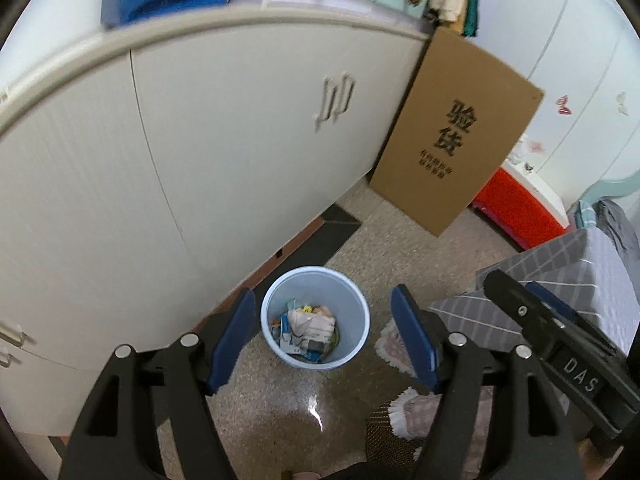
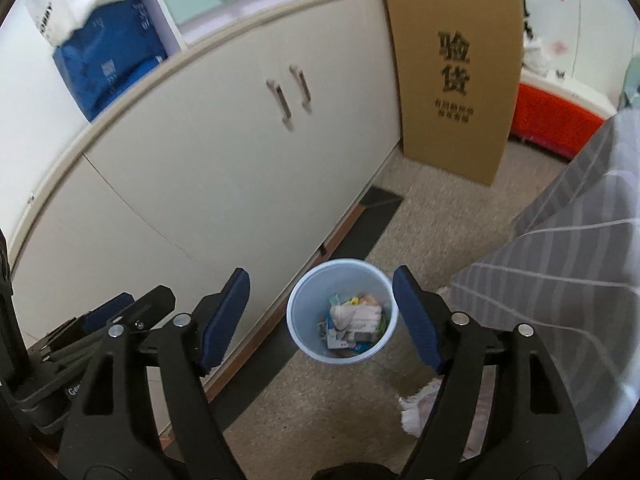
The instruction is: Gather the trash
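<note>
A pale blue waste bin (image 1: 352, 302) stands on the speckled floor beside the cabinet base, and shows again in the right wrist view as the bin (image 2: 304, 312). Crumpled paper and wrappers (image 1: 310, 328) lie inside it, the same trash (image 2: 354, 320) seen from the right. My left gripper (image 1: 324, 340) hangs above the bin, open, nothing between its blue pads. My right gripper (image 2: 320, 316) is also open and empty over the bin. The right gripper's body (image 1: 560, 332) shows at the right of the left wrist view.
White cabinet doors (image 1: 200, 140) run along the left. A flat cardboard box (image 1: 460, 128) leans at the cabinet's end, an orange crate (image 1: 516, 208) behind it. Grey checked bedding (image 2: 560, 260) fills the right. A fringed rug (image 1: 404, 404) lies by the bin.
</note>
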A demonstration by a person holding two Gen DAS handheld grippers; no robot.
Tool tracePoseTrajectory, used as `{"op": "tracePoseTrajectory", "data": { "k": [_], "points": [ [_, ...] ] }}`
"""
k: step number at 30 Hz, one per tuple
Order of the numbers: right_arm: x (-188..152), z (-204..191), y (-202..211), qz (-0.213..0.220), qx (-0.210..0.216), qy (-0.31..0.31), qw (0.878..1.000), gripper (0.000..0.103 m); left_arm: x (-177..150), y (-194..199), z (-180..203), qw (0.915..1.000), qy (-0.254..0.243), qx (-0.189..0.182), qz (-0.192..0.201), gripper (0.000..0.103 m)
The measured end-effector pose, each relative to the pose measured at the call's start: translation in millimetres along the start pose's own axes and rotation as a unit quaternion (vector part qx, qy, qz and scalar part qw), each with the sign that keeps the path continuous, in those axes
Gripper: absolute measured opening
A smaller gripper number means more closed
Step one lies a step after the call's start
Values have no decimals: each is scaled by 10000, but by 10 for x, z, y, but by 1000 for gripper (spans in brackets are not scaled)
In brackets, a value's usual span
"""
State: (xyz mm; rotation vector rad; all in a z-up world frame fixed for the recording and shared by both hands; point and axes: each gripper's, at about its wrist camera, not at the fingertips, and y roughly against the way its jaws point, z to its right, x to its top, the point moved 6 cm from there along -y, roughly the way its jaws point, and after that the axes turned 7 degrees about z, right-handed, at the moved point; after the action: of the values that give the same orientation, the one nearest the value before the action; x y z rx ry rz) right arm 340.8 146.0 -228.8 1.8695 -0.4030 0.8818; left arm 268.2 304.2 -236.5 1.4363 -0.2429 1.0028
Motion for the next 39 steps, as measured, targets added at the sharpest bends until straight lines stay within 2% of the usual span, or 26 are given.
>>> {"op": "tracePoseTrajectory", "data": {
  "k": [9,12,18,27,34,39],
  "points": [
    [162,201,994,730,-85,-74,9973,77,66,944,584,9947,-550,-156,853,74],
    [199,286,1340,981,-102,-103,9951,78,61,1257,800,9907,-709,-247,1133,77],
    [197,555,2044,1434,-392,-55,9889,81,16,1818,1232,9804,-1066,-475,1584,82],
    [27,926,3076,2021,-687,-211,9767,86,-206,2600,1794,9601,-1549,-828,2176,87],
    [-226,1071,3737,2593,-1153,-262,9585,88,-468,3163,2140,9345,-2000,-955,2786,88],
    [-419,1143,4076,2812,-1348,-312,9496,89,-643,3416,2306,9260,-2053,-1173,2942,90]
  ]
}}
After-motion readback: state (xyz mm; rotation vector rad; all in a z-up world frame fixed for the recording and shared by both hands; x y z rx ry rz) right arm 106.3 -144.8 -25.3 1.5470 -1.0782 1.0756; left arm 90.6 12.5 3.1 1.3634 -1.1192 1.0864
